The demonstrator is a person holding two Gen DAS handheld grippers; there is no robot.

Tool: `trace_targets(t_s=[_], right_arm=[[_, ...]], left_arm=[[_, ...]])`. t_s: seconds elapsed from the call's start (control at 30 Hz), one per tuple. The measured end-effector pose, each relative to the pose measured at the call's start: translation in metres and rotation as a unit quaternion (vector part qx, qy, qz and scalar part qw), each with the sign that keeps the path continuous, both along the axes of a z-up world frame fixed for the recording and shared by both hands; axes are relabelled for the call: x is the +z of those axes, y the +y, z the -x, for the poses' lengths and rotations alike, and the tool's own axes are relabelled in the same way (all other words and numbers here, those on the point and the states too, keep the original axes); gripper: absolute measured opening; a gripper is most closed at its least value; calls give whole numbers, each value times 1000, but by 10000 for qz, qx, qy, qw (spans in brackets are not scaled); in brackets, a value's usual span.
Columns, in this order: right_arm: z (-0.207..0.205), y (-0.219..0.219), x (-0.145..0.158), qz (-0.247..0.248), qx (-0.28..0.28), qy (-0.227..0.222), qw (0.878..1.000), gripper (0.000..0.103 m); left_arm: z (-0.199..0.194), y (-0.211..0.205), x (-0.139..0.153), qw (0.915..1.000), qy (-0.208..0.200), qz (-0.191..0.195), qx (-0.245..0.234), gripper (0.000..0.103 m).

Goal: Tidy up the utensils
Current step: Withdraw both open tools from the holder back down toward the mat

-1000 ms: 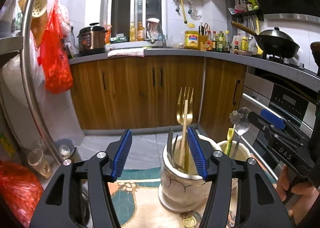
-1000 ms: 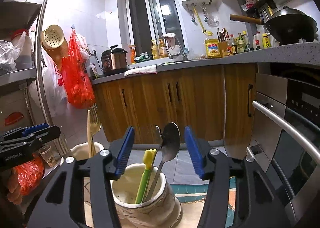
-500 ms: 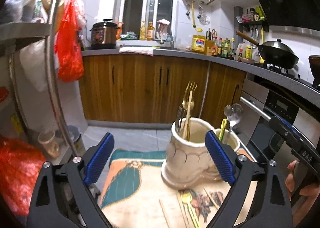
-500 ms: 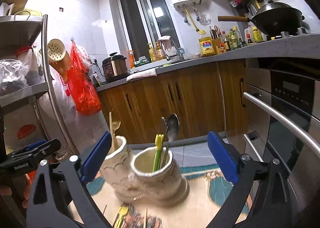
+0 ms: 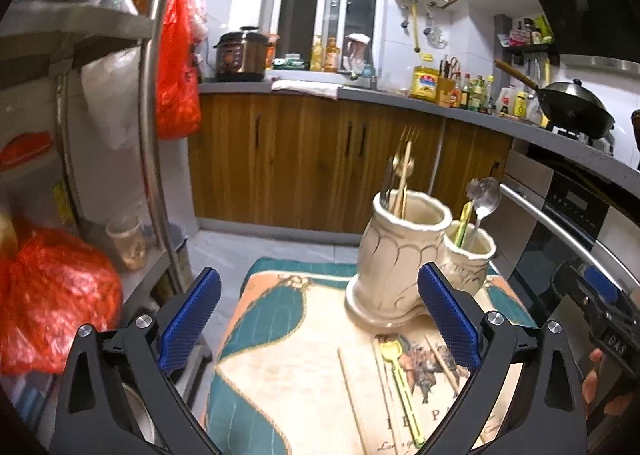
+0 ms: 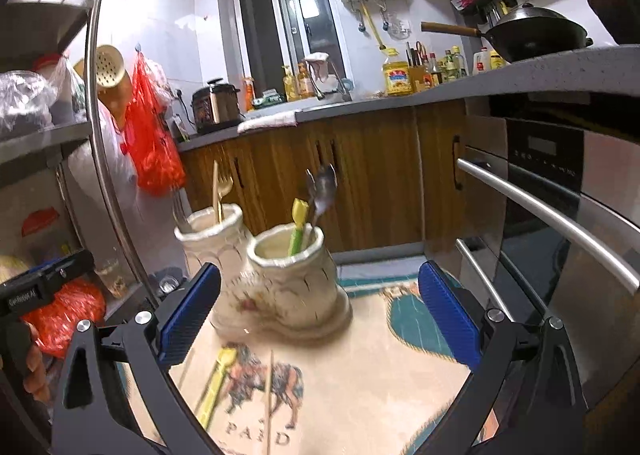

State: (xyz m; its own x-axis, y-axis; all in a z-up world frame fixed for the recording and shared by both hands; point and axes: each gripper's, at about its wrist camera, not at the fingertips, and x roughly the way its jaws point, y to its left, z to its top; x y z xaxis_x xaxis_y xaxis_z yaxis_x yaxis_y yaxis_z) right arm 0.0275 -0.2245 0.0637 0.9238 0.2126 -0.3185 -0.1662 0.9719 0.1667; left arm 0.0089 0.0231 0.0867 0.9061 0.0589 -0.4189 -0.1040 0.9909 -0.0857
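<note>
A cream two-cup ceramic holder (image 5: 394, 255) stands on a small table with a patterned cloth (image 5: 280, 343). Its taller cup holds gold and silver forks (image 5: 404, 171) and chopsticks; the shorter cup (image 6: 288, 263) holds a yellow-green spoon (image 6: 298, 225) and silver spoons (image 5: 486, 195). A yellow spoon (image 5: 398, 371) and loose chopsticks (image 5: 354, 387) lie on the cloth in front. My left gripper (image 5: 318, 319) is open and empty, short of the holder. My right gripper (image 6: 318, 315) is open and empty, just in front of the holder.
A metal rack with red bags (image 5: 52, 295) stands close on the left. An oven with a bar handle (image 6: 540, 207) is close on the right. Wooden cabinets (image 5: 300, 159) under a cluttered counter run along the back. The other gripper shows at each view's edge (image 5: 600, 319).
Both grippers opened wide and pulled back and up from the holder. The fork and chopstick stay in the tall cup, the spoons in the short cup. Loose utensils on the cloth came into view.
</note>
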Motion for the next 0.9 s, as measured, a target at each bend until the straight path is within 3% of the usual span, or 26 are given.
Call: trace_targets(t_s=[0.4,0.67,0.9], right_arm=[[-12,-5,-39,229,-42,610,9979,98],[-24,-12,-55,186,126,1053,9942,98],[-26,11,-65,584,618,1371,9869,98]], left_arm=[[-6,16,-52,9984,432,300,222,98],[-22,12,-83,9953,944,102,180,98],[-31,1,-98,9900,1409,37,-106,98]])
